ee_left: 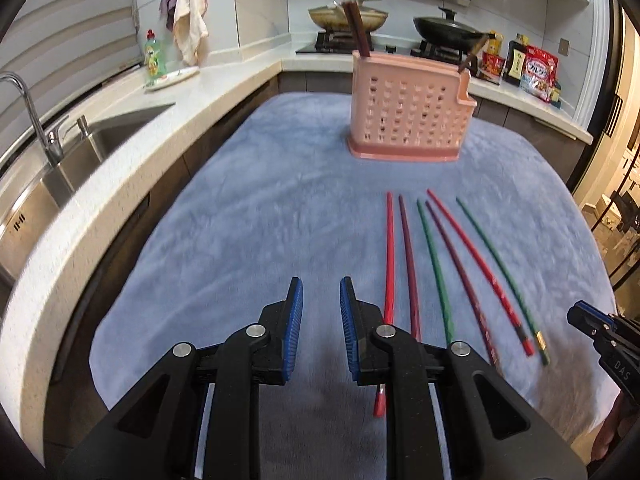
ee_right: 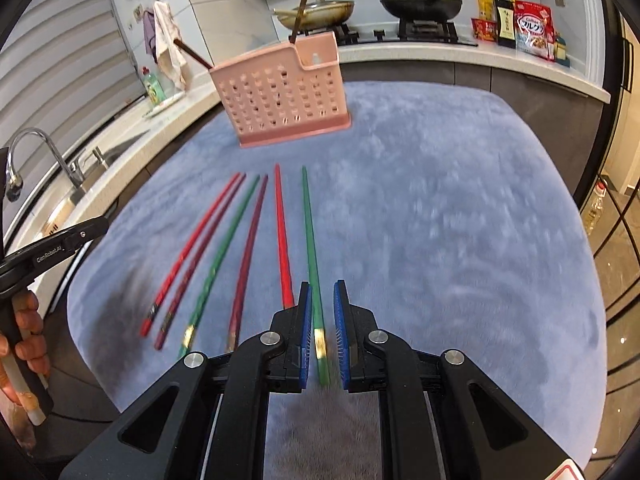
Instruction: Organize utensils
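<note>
Six chopsticks [ee_right: 248,248] lie side by side on the blue-covered bench [ee_right: 460,220] at centre frame, below the pink holder [ee_right: 280,92]. They look light, stiff and slick, so grip near the thick banded end. The right claw [ee_right: 322,332] is open astride the green chopstick [ee_right: 314,280]; the left claw [ee_left: 320,328] is open and empty. Legible text: "GenRobot.AI", "DAS".

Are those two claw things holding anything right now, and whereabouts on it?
Nothing is held. The right gripper is open, its fingers either side of the rightmost green chopstick near its thick end. The left gripper is open and empty.
</note>
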Tool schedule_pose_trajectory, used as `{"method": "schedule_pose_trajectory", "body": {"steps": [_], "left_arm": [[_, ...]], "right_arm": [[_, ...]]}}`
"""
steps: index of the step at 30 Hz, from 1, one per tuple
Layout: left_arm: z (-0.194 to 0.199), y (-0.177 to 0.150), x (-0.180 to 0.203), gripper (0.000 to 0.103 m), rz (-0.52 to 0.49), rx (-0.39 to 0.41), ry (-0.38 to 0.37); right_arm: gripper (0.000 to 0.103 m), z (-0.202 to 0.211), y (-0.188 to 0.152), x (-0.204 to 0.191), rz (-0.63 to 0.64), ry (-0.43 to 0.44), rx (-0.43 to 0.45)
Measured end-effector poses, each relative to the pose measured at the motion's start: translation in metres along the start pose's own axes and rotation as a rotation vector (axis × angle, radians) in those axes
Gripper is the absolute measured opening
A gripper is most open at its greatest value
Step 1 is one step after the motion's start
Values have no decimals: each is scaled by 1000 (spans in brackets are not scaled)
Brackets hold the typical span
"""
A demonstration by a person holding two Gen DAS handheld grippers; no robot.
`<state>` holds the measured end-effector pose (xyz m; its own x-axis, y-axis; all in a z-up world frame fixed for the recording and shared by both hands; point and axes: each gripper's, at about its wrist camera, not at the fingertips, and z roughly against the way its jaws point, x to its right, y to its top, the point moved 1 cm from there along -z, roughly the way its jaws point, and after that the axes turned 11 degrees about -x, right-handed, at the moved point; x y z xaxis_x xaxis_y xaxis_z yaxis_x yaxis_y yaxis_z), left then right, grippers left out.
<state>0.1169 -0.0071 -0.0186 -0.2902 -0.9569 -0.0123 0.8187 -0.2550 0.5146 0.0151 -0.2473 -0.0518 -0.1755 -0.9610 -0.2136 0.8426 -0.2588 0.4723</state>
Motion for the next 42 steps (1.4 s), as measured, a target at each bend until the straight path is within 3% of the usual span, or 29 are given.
{"method": "schedule_pose_trajectory", "body": {"steps": [8,18,23,42], "left_arm": [[-17,-27,-2,18,-5,-65,-5],[-26,-39,2,19,-8,-108,-27],[-28,-43,4,34,-11,-117,-35],[-43,-49,19,39,-31,-179,-103]], "right_arm": [[12,-11,-17,-5,21,-8,-31],[12,-23,-23,-4,23,-16,-69],[12,-28,-26,-2,20,-17,-84],[10,-34,-26,-1,23,-22,-90]]}}
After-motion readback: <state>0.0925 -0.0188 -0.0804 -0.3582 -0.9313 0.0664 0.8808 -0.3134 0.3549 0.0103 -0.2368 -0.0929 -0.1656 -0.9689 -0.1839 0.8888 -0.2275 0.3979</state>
